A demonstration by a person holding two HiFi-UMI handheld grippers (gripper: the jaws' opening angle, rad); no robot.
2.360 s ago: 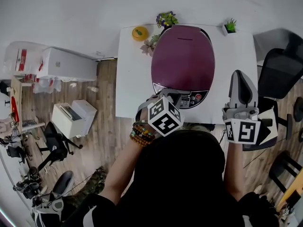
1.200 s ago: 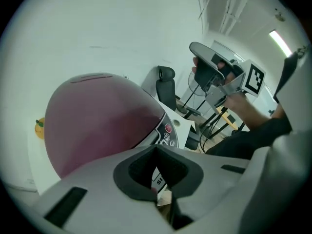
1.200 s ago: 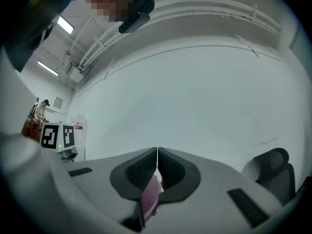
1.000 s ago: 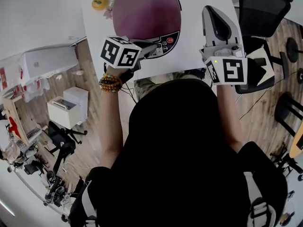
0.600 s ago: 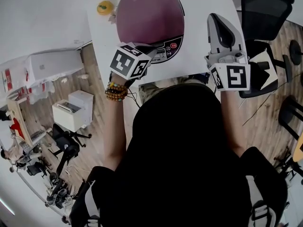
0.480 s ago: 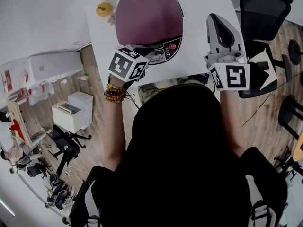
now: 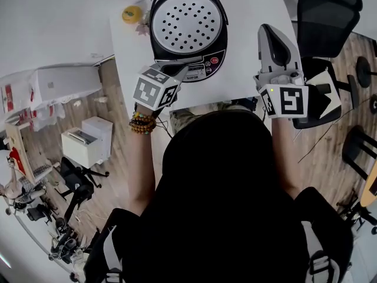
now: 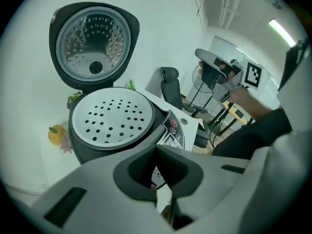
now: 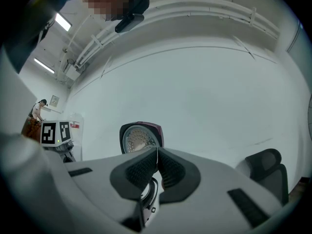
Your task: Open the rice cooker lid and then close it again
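Clearly round, perforated rice cooker plate (image 7: 187, 23).

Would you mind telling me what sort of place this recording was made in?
Probably an office or lab, not a kitchen: a black swivel office chair, a plain white table, wood-plank floor.

**Around the rice cooker (image 7: 187, 31)**

It stands on the table (image 7: 247, 75), lid (image 8: 92, 45) upright behind it. A small ornament (image 7: 132, 14) lies to its left, an office chair (image 7: 327, 13) well to its right, the left gripper (image 7: 179, 71) just before it.
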